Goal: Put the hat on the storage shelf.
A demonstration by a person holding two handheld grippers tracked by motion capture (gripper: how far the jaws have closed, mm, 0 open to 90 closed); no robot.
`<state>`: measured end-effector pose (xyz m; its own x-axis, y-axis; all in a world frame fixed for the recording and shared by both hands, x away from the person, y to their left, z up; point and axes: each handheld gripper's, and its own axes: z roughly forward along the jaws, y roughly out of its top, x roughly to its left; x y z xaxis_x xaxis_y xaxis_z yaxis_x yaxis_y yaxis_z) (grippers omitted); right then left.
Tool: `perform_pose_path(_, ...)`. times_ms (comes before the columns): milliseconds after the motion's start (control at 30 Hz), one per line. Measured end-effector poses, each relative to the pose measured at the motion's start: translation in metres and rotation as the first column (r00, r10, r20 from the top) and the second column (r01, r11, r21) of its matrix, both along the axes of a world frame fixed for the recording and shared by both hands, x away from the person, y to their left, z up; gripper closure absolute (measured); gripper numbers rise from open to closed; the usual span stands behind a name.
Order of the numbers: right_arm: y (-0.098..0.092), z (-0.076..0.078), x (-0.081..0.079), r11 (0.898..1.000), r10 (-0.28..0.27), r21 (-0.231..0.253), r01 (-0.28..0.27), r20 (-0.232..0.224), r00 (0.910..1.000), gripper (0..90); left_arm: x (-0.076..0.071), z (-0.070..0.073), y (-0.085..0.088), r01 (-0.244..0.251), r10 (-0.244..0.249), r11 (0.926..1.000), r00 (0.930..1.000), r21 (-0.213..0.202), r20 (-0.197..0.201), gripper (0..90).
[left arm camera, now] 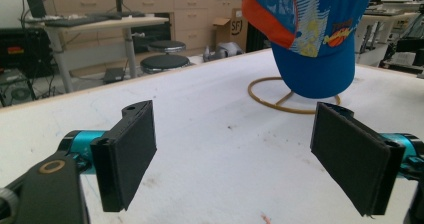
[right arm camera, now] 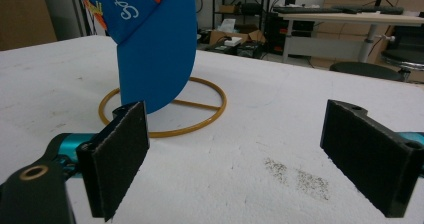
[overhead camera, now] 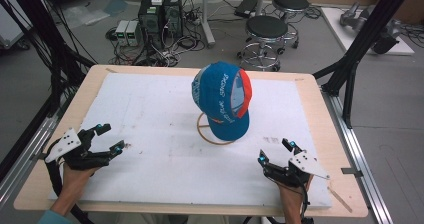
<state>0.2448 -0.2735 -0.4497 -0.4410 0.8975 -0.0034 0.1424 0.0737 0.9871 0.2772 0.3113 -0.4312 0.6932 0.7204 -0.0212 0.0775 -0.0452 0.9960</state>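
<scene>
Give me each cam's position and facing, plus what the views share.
High view: fixed above the person's side, looking forward and down on the table; both forearms enter from the bottom, left gripper and right gripper open.
Left gripper view: rides the left gripper, looking along its open jaws across the table toward the cap.
Right gripper view: rides the right gripper, looking along its open jaws at the ring stand.
Shared: all three show the cap hanging on the stand.

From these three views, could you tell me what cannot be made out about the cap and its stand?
- Stand's upright: covered by the blue cap in the high view; just the base ring shows.
- Cap's crown: cut off by the top edge in both gripper views.
- White lettering: too small to read.
</scene>
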Motion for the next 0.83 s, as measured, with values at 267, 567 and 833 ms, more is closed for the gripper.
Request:
perform_pose_path(267,0.001,0.0,0.0,1.0,-0.01,0.0,0.01,0.009,0.9999,11.2,0.001,-0.008,-0.002,-0.012,0.012,0.9999,0.9999,0.002,-0.012,17.9)
perform_pose_path(567,0.0,-0.001,-0.002,1.0,-0.009,0.004,0.009,0.019,0.9998,11.2,0.003,-0.017,-0.004,0.005,-0.005,1.0,0.9991,-0.006,-0.042,16.9)
perform_pose_path(833,-0.001,-0.002,-0.002,1.0,-0.015,0.012,0.015,0.029,0.9995,11.2,0.0,-0.019,-0.002,-0.021,0.021,0.9995,0.9996,-0.021,-0.017,17.0)
